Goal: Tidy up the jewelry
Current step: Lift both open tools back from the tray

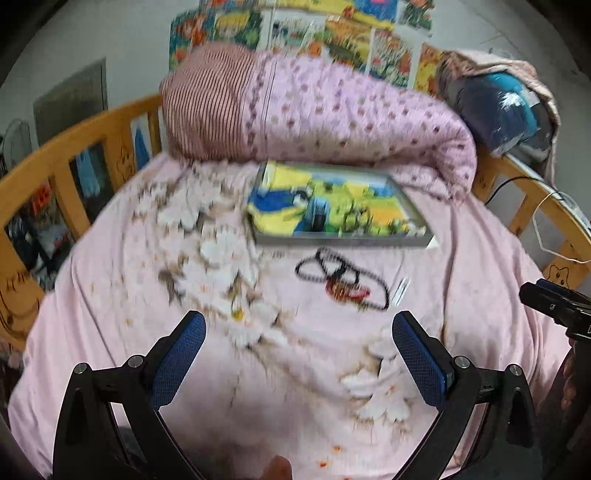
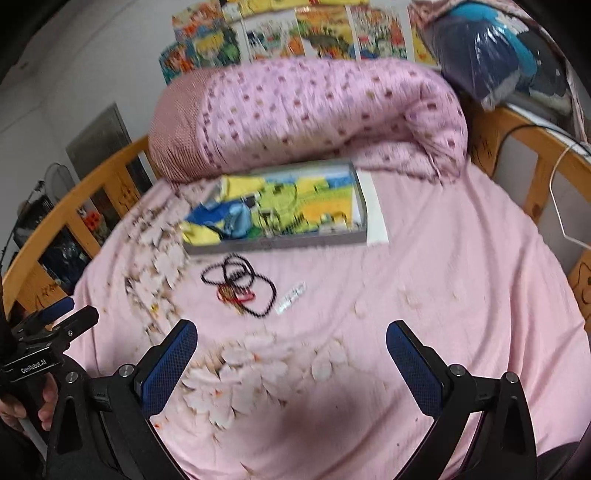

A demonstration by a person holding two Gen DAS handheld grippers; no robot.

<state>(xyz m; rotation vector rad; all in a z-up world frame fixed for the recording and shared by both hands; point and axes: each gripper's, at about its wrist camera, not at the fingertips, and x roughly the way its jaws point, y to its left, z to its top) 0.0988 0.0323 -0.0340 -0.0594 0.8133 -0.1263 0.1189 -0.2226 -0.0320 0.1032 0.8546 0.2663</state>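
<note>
Here, left claw (image 1: 299, 354) and right claw (image 2: 291, 362) both spread wide and empty, above pink bed (image 2: 443, 295), black bead necklace (image 2: 240, 284) lying just before open tray (image 2: 273, 243).

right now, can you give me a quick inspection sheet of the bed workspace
surface: pink bedsheet with flower print, wrinkled
job's things: black bead necklace looped on the sheet, red item tangled in it, small clear piece beside it; open tray with colourful lining just behind, some small items inside, blurred
clutter: rolled pink quilt behind tray; plastic-wrapped bundle at the corner
grippers: left tongs open, holding nothing; right tongs open, holding nothing; both short of the necklace
cables: black and white cables by the right rail
surroundings: wooden bed rail, posters on wall
</note>
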